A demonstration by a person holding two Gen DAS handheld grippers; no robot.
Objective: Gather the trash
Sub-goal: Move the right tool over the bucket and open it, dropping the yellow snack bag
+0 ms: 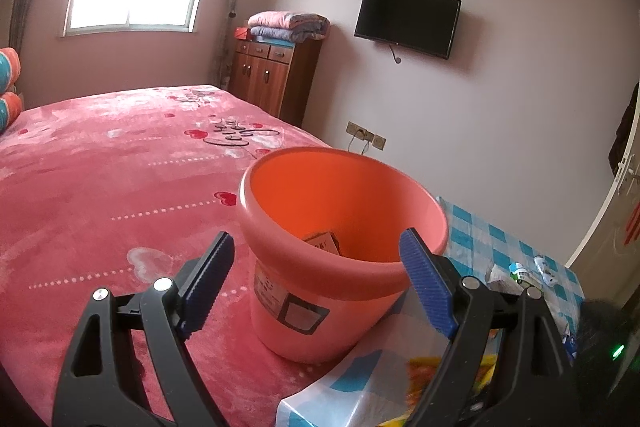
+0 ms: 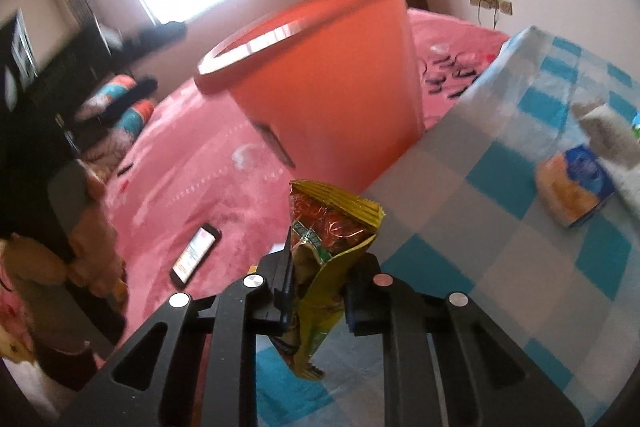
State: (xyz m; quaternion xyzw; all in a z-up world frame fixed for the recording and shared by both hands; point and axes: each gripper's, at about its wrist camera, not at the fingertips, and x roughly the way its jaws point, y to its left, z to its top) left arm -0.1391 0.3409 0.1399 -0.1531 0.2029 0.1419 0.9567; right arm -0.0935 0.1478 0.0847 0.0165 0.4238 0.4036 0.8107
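An orange plastic bucket stands upright on the pink bed, with a small cardboard box lying inside it. My left gripper is open wide just in front of the bucket's near rim, and its blue pads touch nothing. In the right wrist view the bucket rises beyond my right gripper. That gripper is shut on a crumpled yellow-green snack wrapper, held above the edge of the checked table.
A table in a blue-and-white checked cloth adjoins the bed and carries a blue-orange packet and white crumpled litter. A phone lies on the bed. A wooden cabinet stands by the far wall.
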